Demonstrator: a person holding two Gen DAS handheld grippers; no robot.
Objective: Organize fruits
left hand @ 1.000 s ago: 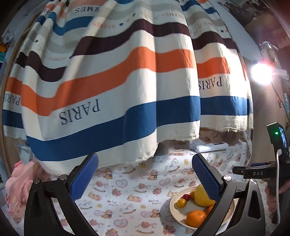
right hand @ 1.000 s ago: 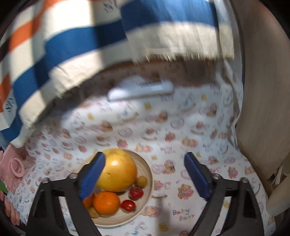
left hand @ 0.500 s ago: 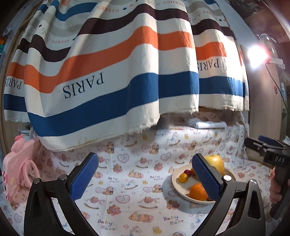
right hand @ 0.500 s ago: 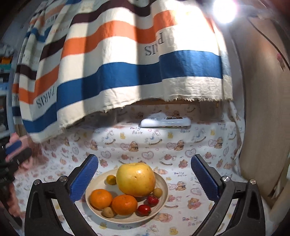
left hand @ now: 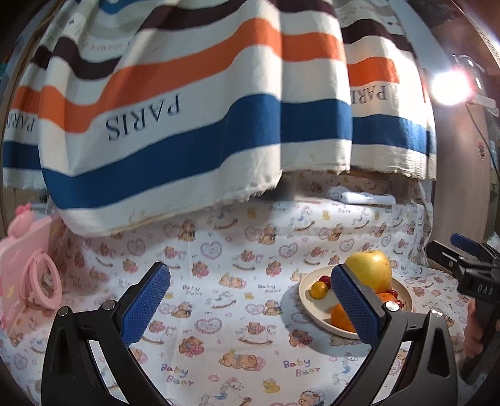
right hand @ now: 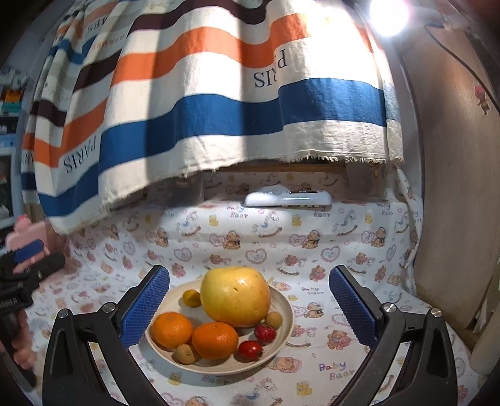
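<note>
A cream plate (right hand: 286, 315) on the bear-print cloth holds a big yellow pomelo (right hand: 235, 296), two oranges (right hand: 172, 329), a small yellow fruit (right hand: 191, 297), a strawberry (right hand: 265, 332), a red tomato (right hand: 250, 349) and two small brown fruits. My right gripper (right hand: 248, 307) is open and empty, hovering just in front of the plate. My left gripper (left hand: 250, 307) is open and empty over bare cloth; the plate (left hand: 304, 289) lies to its right, partly behind its right finger. Each gripper shows at the edge of the other's view.
A striped "PARIS" cloth (right hand: 218, 109) hangs over the back. A white remote-like device (right hand: 287, 199) lies at the back of the table. A pink toy (left hand: 28, 265) stands at the left. A wooden panel (right hand: 453, 187) bounds the right. A bright lamp (right hand: 389, 12) glares above.
Both grippers have pulled back and tilted up, so the plate sits farther off and fully in view. The jaws stay open.
</note>
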